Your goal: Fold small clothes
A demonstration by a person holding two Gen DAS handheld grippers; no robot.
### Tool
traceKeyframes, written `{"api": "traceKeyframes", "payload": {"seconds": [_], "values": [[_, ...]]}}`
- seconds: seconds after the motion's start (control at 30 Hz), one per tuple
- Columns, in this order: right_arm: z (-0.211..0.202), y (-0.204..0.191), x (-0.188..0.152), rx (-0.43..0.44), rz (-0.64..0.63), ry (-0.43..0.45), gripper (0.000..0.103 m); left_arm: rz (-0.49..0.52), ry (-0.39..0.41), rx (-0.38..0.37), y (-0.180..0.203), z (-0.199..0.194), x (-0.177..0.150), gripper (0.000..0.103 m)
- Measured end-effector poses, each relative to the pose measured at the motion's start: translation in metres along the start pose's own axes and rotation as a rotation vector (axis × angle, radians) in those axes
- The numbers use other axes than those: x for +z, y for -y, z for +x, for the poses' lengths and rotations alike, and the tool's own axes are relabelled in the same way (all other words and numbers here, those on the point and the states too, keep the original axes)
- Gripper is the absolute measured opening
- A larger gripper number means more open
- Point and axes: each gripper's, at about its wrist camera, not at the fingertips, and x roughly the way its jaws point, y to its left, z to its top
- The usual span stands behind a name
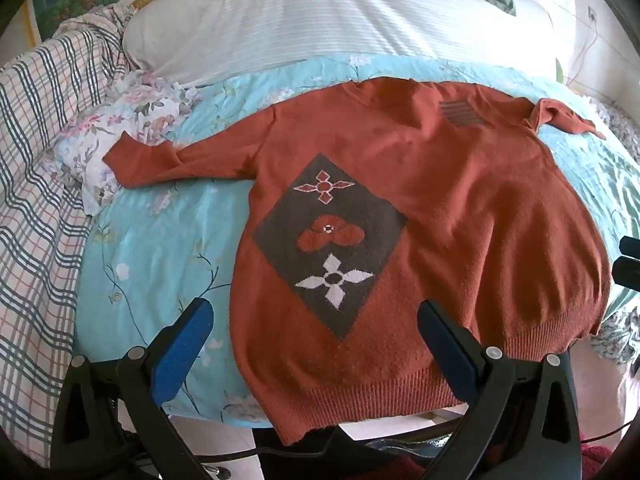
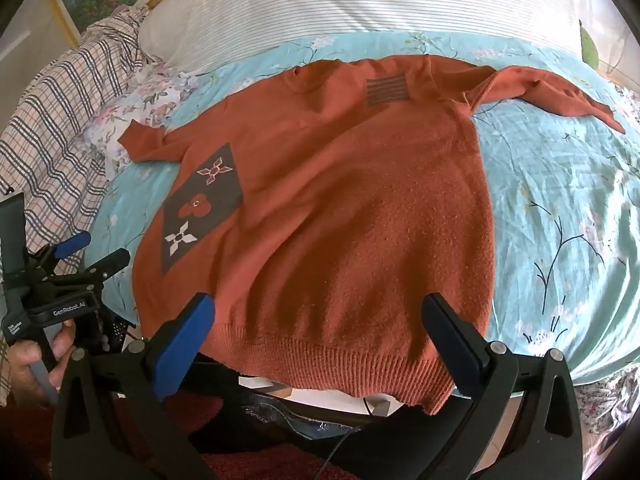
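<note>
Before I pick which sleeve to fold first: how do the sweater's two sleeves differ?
The left sleeve lies short and bunched, its cuff against the floral cloth; the right sleeve stretches long and tapering across the blue sheet, touching no other cloth. Both are the same rust knit, spread outward, and neither is folded in yet.

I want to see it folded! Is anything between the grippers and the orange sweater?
Nothing visible. Both hand-held grippers, left and right, hang open right over the sweater hem, and it lies spread flat on the blue floral sheet.
</note>
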Motion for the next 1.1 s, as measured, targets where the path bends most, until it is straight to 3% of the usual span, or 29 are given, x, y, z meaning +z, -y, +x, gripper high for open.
{"api": "traceKeyframes", "payload": {"seconds": [1.1], "values": [[0.0005,-0.0039,0.0037,-0.007,-0.013,0.004,0.103,0.008,0.022,-0.012,0.0022,0.0016,-0.0002,0.102]]}}
